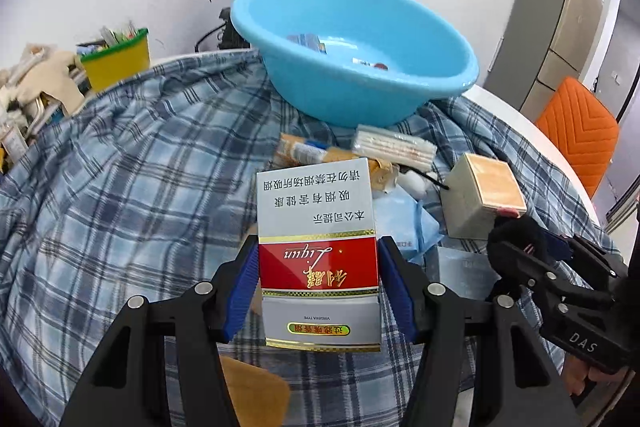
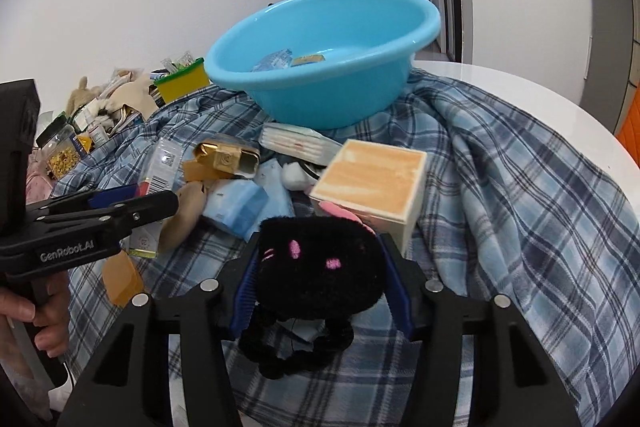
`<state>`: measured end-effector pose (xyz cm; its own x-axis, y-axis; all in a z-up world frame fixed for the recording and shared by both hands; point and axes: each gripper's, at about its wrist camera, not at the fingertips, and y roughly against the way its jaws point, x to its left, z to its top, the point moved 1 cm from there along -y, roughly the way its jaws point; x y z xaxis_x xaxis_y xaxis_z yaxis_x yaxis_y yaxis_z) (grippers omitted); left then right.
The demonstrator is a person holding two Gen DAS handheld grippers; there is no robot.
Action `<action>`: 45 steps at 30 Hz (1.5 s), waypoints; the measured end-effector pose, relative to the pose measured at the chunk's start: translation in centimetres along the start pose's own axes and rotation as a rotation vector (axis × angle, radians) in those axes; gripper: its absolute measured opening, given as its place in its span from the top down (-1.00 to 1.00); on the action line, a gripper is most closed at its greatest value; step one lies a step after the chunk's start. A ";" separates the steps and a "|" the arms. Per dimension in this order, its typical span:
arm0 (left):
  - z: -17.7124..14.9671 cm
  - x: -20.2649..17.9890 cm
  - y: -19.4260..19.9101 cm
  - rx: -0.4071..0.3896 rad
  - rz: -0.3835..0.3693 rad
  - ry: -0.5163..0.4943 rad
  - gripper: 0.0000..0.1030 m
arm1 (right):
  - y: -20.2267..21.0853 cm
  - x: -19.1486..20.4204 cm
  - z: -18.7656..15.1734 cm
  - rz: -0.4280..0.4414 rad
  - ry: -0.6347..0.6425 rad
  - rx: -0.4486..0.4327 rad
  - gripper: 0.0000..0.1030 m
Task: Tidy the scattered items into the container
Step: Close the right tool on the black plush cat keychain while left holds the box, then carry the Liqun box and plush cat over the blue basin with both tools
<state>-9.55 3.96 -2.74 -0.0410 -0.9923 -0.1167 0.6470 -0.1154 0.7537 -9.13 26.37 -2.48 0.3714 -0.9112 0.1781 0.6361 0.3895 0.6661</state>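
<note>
Nearest in the left wrist view: left gripper (image 1: 318, 291) clamped on a cigarette pack (image 1: 318, 255), blue pads pressed to both its sides, print upside down, lower edge lifted clear of the plaid cloth (image 1: 120, 195). Nearest in the right wrist view: right gripper (image 2: 320, 279) closed around a black plush toy (image 2: 316, 267) with pink marks, pads sunk into the fur, dangling black legs hanging below and partly cut off by the gripper frame. At that view's left edge, a hand (image 2: 40, 319) on the other gripper's handle, mostly out of frame.

Just beyond the plush, a cream box with an orange top (image 2: 372, 183), something pink wedged at its base, too hidden to identify. Left of it, a loose heap: blue tissue packets (image 2: 240, 207), a gold tin (image 2: 224, 159) lying open, a clear plastic packet (image 2: 160, 167), a white cotton ball (image 2: 292, 173), a long white wrapped bundle (image 2: 296, 143). Several overlapping, edges hard to separate.

Farther on, a blue basin (image 2: 320, 99) resting on the cloth, tilted, holding a few small packets already, blurred. Behind, at left, a yellow bin (image 2: 184, 83) and a cluttered pile, too small to sort out. White round table (image 2: 540, 107) bare past the cloth at right.
</note>
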 end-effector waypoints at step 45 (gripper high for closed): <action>6.5 -2.7 6.9 -0.193 -0.058 -0.103 -0.18 | 6.6 2.3 7.0 -0.207 0.021 -0.205 -0.04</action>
<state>-9.95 5.53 6.94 -0.1541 -0.9846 -0.0821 0.7746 -0.1720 0.6086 -8.78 25.95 7.41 0.2323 -0.9719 0.0370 0.8226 0.2166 0.5257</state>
